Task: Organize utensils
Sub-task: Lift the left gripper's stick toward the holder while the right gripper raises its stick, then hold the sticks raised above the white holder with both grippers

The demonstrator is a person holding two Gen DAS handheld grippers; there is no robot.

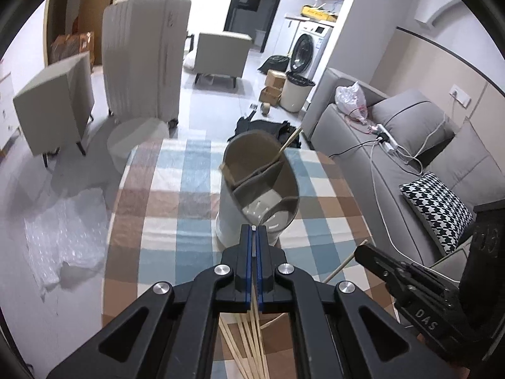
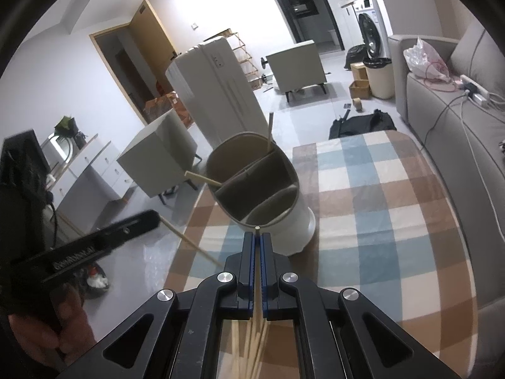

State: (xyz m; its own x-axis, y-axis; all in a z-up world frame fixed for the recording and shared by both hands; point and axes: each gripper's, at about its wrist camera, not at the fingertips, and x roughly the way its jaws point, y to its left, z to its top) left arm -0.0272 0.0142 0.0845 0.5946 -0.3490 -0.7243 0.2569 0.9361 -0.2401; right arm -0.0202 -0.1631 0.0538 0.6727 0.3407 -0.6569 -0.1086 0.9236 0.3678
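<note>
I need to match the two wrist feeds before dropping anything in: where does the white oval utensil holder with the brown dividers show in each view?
Left wrist view: the white oval utensil holder with brown dividers stands centre frame, just beyond the left tongs.
Right wrist view: it stands centre frame, slightly left, just beyond the right tongs.
Shared landmark: the checked blue, brown and white tablecloth beneath it.

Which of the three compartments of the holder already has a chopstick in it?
The farthest compartment of the holder: a chopstick stands up from it. No stick rises from the middle or nearest one.
</note>
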